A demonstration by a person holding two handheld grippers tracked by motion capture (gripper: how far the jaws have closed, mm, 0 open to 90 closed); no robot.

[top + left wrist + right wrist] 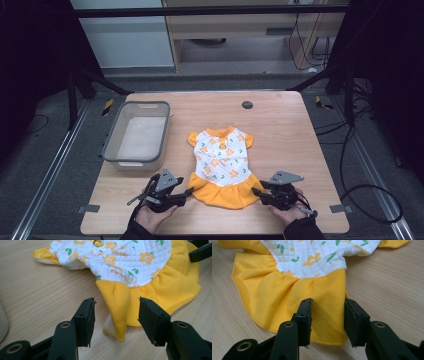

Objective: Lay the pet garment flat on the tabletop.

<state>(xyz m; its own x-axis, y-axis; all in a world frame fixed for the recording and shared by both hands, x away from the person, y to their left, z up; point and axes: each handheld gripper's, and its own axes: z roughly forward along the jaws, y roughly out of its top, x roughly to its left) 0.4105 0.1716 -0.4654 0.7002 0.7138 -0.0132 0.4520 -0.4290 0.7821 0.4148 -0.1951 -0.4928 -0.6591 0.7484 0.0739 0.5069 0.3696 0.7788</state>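
A small dress point(222, 160) lies flat on the wooden table point(285, 125), white quilted top with orange flowers and an orange-yellow skirt toward me. My left gripper point(189, 192) sits low at the skirt's left corner. In the left gripper view its jaws stand apart around a folded-up skirt corner point(117, 312), and the pads do not touch it. My right gripper point(256, 192) is at the skirt's right corner. In the right gripper view it point(327, 307) straddles the skirt hem point(287, 290) with a gap on both sides. The right gripper's jaws point(200, 252) also show in the left gripper view.
A grey plastic bin point(112, 142) stands on the table's left side, close to the left gripper. A small black round cap point(247, 104) sits in the tabletop at the back. Bare wood lies right of the dress. Cables trail on the floor at the right.
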